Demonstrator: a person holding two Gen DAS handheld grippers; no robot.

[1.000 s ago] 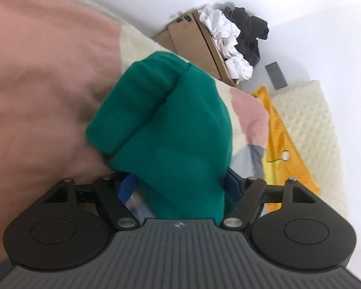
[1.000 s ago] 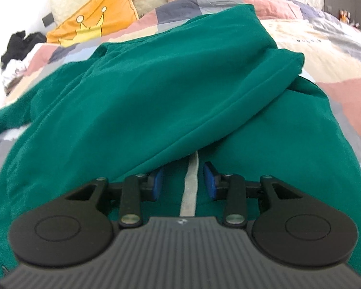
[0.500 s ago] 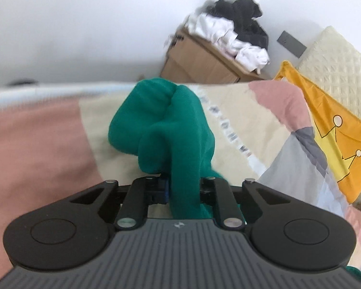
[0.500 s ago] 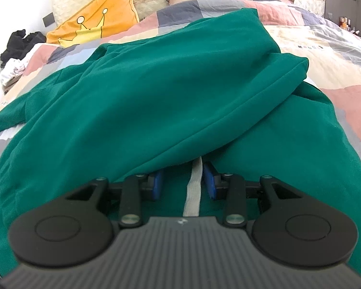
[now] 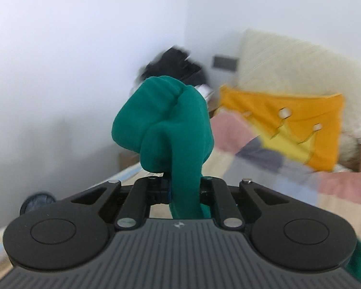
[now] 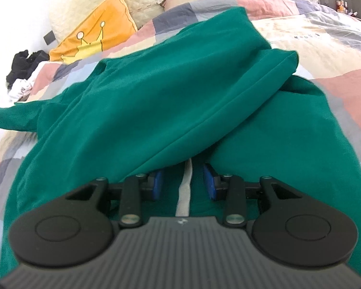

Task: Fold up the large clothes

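The bed (image 6: 325,55) with its patchwork cover carries the green garment (image 6: 156,101), spread across it below the orange cushion (image 6: 96,31). One end of the garment, a bunched cuff (image 5: 166,120), is raised off the bed, with the left tongs (image 5: 184,192) clamped on it. The right tongs (image 6: 183,184) stand apart over the garment's white stripe (image 6: 185,192).

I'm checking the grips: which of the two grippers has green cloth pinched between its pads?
The left gripper: shut on a bunched end of the green garment. The right gripper stands apart, pads not pressing.
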